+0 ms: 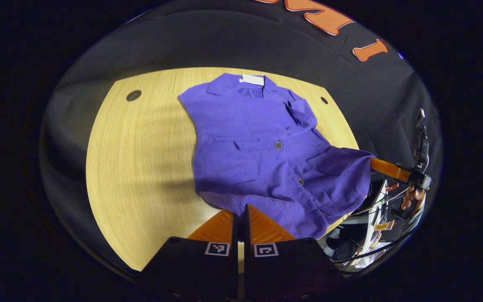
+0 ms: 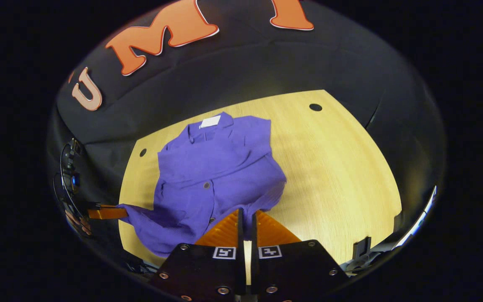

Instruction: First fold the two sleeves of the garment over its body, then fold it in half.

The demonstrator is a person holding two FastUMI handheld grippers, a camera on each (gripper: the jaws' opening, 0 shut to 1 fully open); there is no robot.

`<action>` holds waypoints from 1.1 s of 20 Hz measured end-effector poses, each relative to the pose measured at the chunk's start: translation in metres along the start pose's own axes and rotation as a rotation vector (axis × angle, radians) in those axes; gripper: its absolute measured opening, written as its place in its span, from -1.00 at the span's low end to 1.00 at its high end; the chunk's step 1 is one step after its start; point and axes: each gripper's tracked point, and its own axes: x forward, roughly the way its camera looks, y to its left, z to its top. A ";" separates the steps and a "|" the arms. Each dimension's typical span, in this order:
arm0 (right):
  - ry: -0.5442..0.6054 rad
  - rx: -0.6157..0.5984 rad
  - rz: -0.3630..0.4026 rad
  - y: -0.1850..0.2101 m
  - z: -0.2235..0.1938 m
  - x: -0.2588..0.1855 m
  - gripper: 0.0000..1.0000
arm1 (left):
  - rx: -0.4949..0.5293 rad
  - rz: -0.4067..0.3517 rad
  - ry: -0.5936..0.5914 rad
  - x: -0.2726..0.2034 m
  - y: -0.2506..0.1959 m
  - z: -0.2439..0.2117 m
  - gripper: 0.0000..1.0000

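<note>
The left tongs (image 1: 241, 209) are pinched narrow on the near hem of the purple garment (image 1: 258, 147), and the right tongs (image 2: 245, 216) are likewise clamped on the hem at its other corner. The garment lies face up on the wooden tabletop (image 1: 141, 167), collar at the far end, both sleeves apparently already folded in over its body. The step in hand looks like the fold in half. To do it well, lift both corners level, keep the hem taut between them, carry it toward the collar, and lay it down squarely.
</note>
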 end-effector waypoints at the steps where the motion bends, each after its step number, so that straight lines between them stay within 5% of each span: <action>1: -0.005 -0.001 -0.002 0.002 0.010 -0.001 -0.90 | 0.018 0.009 -0.004 -0.001 0.005 0.014 -0.86; 14: 0.104 -0.185 0.099 -0.004 0.112 0.085 -0.90 | 0.043 0.159 0.049 0.025 0.040 0.127 -0.86; 22: 0.172 -0.150 0.201 -0.014 0.151 0.167 -0.90 | 0.023 0.287 0.067 0.064 0.057 0.173 -0.86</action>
